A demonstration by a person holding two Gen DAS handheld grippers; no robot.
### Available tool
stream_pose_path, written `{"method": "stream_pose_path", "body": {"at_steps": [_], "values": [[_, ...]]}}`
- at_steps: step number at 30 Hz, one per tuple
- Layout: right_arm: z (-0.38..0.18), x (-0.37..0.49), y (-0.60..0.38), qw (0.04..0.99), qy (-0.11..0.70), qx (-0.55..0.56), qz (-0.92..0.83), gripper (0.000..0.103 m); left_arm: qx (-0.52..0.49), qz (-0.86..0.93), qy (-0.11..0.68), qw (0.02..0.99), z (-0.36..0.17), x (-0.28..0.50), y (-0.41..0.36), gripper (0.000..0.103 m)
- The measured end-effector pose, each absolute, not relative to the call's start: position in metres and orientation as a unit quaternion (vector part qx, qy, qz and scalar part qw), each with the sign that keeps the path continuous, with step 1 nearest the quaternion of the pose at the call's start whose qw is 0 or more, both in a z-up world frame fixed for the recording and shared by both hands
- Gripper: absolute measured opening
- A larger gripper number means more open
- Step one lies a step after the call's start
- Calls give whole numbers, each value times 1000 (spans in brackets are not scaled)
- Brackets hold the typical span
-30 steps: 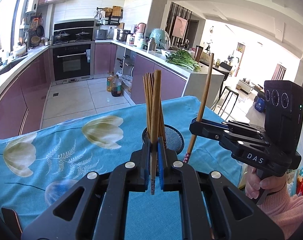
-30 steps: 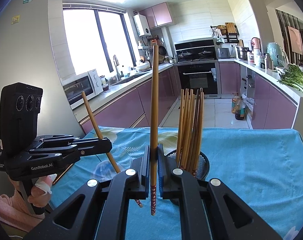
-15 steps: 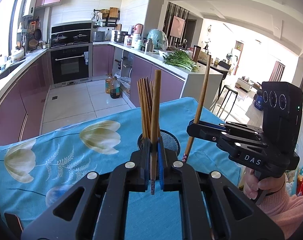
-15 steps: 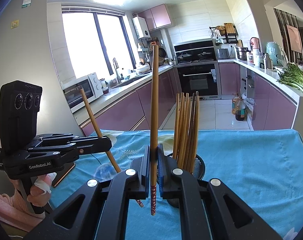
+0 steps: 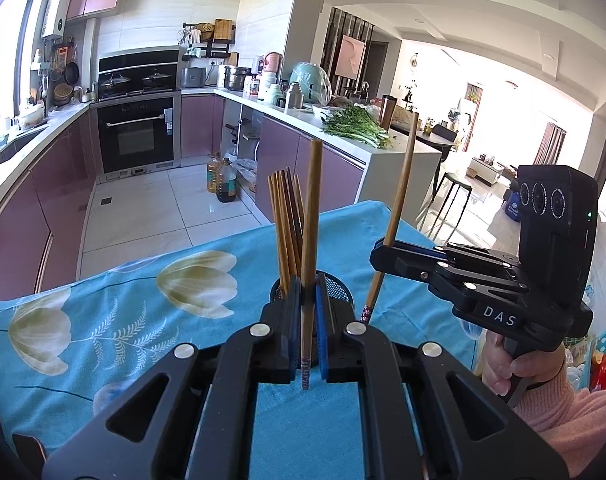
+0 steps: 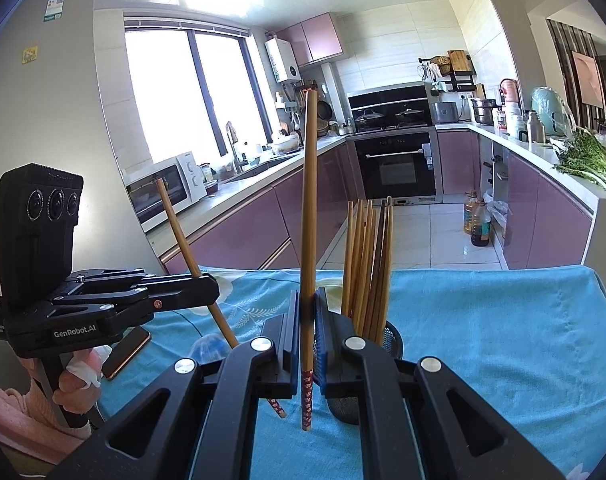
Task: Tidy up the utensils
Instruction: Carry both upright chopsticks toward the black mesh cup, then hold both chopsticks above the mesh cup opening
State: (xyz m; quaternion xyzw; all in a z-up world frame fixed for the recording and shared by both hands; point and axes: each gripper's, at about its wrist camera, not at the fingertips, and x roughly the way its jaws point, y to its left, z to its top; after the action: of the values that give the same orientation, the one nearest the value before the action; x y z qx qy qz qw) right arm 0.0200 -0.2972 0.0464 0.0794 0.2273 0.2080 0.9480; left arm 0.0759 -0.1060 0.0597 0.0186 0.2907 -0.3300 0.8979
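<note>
Two loose chopsticks are in play, one per gripper, plus a bundle of roughly eight chopsticks (image 6: 369, 268) standing upright in one black mesh holder (image 6: 389, 340) on the blue flowered tablecloth (image 6: 503, 340). The left gripper (image 5: 307, 320) is clamped tight on one chopstick (image 5: 311, 216), held near its patterned lower end, stick upright, just in front of the holder and not inside it. The right gripper (image 6: 307, 328) is likewise closed on the second chopstick (image 6: 309, 216), gripped above its red patterned tip, upright, just left of the holder and clear of the cloth. From the left wrist view the right gripper (image 5: 377, 254) sits to the right of the holder with its chopstick (image 5: 401, 184) leaning slightly. From the right wrist view the left gripper (image 6: 213, 290) sits left of the holder, its stick (image 6: 179, 228) tilted. Readable writing: "DAS" on the right gripper body, "GenRobot.AI" on the left one. One phone (image 6: 127, 350) lies flat on the cloth, left of the holder, below the left gripper. Two oil bottles (image 6: 477, 220) stand on the floor beyond the holder. Pink sleeves show on both hands.
</note>
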Motion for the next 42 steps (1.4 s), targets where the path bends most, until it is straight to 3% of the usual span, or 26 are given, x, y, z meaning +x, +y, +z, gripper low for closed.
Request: {"method": "stream_pose_path", "body": {"at_steps": [17,42], "values": [[53,22,-299,951,220,74,206,6,-6,-349,262,900,85,78,-100,8],[59,33,-292,958,202,67,193,6,-7,-347,249,904,80,93,-114,8]]}}
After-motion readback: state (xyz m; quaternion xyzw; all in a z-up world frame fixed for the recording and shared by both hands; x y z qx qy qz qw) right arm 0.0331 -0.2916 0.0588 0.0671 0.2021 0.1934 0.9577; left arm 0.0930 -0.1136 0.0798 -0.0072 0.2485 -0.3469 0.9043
